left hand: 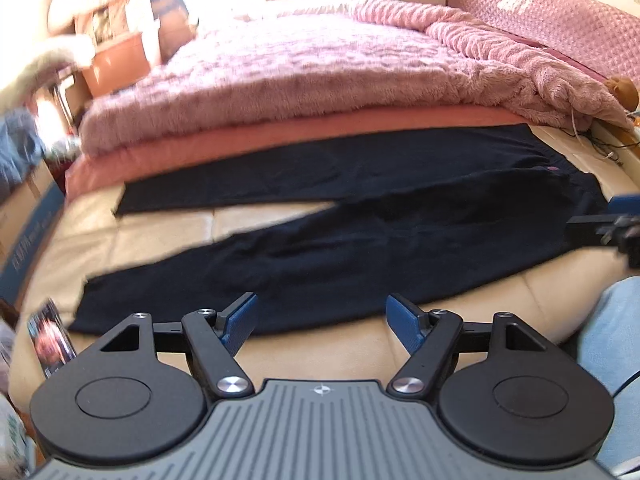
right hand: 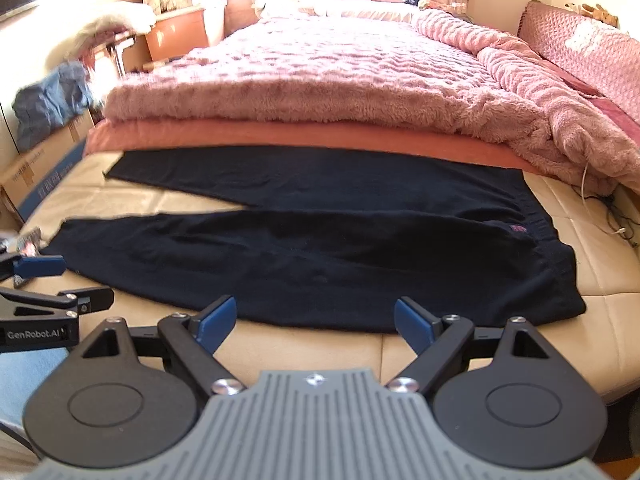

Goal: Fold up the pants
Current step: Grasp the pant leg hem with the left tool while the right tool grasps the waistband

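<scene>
"GenRobot.AI" is printed on the left gripper (right hand: pixel 36 280) body at nine o'clock in the right wrist view; no other writing is legible. The dark pants (right hand: pixel 320 240) lie flat on the cream mattress (right hand: pixel 592 248), legs spread toward nine o'clock. Both the left gripper (left hand: pixel 320 320) and right gripper (right hand: pixel 316 320) gape wide, empty, just short of the near hem. Only the left view shows a brown teddy bear (left hand: pixel 622 90) at three o'clock.

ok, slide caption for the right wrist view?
Open right hand-held gripper hovering before dark navy pants spread flat, legs apart, on cream mattress.
</scene>
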`<state>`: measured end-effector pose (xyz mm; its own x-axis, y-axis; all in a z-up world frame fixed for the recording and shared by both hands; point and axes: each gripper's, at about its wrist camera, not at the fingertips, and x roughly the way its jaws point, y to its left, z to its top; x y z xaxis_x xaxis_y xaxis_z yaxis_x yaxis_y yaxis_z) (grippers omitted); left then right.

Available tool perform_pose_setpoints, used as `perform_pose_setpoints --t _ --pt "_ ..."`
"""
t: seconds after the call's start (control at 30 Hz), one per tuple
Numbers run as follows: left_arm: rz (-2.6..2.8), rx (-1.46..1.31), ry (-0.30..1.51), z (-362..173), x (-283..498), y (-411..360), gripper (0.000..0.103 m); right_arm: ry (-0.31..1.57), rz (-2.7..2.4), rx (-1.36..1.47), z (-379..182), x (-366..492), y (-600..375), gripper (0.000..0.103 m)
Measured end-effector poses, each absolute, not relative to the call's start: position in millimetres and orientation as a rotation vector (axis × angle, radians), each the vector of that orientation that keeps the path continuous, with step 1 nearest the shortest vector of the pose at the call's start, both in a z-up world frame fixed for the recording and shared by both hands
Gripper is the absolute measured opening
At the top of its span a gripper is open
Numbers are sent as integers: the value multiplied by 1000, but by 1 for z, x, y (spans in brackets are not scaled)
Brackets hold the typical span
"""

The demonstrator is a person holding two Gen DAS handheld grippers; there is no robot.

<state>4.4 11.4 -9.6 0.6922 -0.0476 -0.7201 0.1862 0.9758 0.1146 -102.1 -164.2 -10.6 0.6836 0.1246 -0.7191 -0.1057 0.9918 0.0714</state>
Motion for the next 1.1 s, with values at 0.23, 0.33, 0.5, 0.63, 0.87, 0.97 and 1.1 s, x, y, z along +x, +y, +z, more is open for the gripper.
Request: perform_pose_setpoints --t 0.23,0.33,0.5,0.63,0.87,0.97,1.1 --pt "-112 236 743 -20 31 32 70 621 121 -5 -4 -88 -198 83" --pt "-148 280 752 -32 46 40 65 548 111 -42 -5 -77 -217 83" --pt "-258 438 744 -58 64 51 60 553 54 -132 -20 -48 -244 83" --pt "-364 640 731 -81 64 54 60 639 -12 -209 -47 -21 -273 81" --pt "-484 882 778 -110 55 56 60 794 29 -270 -98 9 -313 49" --pt "-494 956 796 -117 52 60 60 836 45 -322 -109 16 -327 47" --pt "-491 1088 820 -131 54 64 61 897 36 -416 -123 25 -344 46"
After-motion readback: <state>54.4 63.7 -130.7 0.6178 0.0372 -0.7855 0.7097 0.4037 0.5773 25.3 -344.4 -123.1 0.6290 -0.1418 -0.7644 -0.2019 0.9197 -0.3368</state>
